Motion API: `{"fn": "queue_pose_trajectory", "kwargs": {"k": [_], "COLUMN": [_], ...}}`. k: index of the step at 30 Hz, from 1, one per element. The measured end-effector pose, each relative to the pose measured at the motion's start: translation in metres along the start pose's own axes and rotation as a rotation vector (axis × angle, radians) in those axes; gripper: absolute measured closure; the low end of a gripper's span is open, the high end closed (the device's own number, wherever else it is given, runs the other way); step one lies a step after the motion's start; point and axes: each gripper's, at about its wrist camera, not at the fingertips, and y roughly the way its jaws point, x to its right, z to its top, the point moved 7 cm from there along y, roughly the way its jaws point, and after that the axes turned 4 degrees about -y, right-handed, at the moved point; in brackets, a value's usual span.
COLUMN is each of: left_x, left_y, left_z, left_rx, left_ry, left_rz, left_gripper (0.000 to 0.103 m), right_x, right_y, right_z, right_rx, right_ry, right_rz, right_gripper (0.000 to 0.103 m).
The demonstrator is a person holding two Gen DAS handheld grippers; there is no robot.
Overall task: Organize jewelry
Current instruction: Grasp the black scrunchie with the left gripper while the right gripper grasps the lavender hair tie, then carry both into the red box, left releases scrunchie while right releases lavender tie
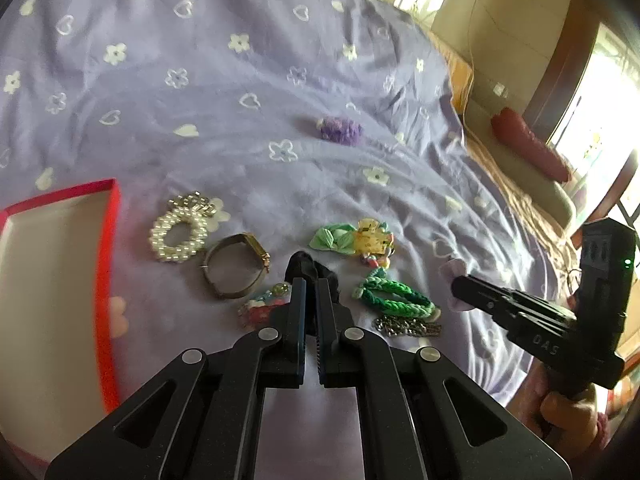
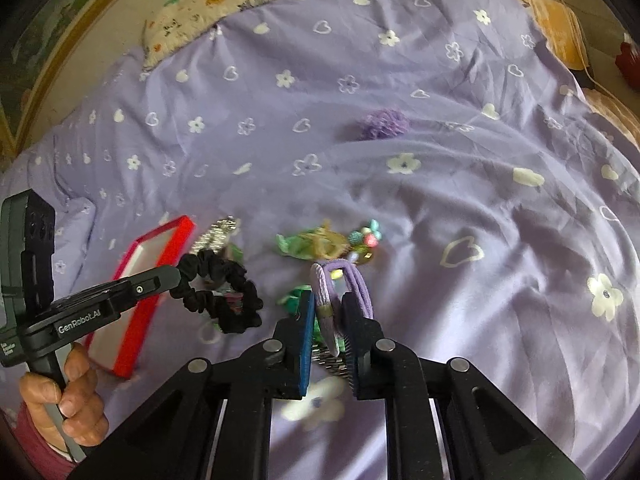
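My left gripper (image 1: 312, 286) is shut on a black scrunchie (image 1: 310, 266), which hangs from it above the bed in the right wrist view (image 2: 218, 294). My right gripper (image 2: 330, 300) is shut on a lilac hair tie (image 2: 344, 280); it also shows in the left wrist view (image 1: 452, 276). The red box (image 1: 108, 240) with a white inside lies open at the left. On the bedspread lie a pearl bracelet (image 1: 178, 230), a metal watch (image 1: 236, 264), a green bow clip (image 1: 334, 240), a yellow charm piece (image 1: 374, 240), a green braided band (image 1: 394, 298) and a chain (image 1: 408, 326).
A purple pom-pom scrunchie (image 1: 340, 130) lies farther back on the lilac bedspread (image 1: 240, 100). A beaded piece (image 1: 264, 304) lies beside my left fingers. A patterned pillow (image 2: 212, 4) is at the far left. The bed's edge and floor are at the right.
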Motion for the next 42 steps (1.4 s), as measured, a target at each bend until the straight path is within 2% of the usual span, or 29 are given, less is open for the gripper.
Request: {"fn": "queue_pose_trajectory", "kwargs": {"k": [13,21,30,35,42], "left_x": [-0.059,-0.106,-0.164,-0.197,-0.235], "left_y": [-0.088,-0.13,-0.152,-0.154,-0.139], "left_z": [-0.007,-0.014,-0.031,-0.045,-0.068], "left_rx": [0.125,0.186,0.209,0.205,0.168], "left_ry": [-0.142,-0.221,-0.317,-0.373,-0.448], "left_rz": [0.01,0.055,0.121,0.146,0.171], "left_gripper": [0.1,0.1,0.1,0.1,0.1], "right_x": [-0.085,-0.155,-0.241,-0.273,-0.303], "right_y": [0.005,0.018,0.042,0.062,0.102], "right_z": [-0.007,-0.014,-0.024,-0.036,-0.055], "right_rx": [-0.029,-0.064,-0.117,-0.169,-0.281], "right_ry": [-0.08,-0.154,-0.259,-0.301,-0.374], "right_rz": [0.14,0.246,0.353,0.39,0.384], "right_gripper": [0.09,0.09,0.09,0.09,0.09]}}
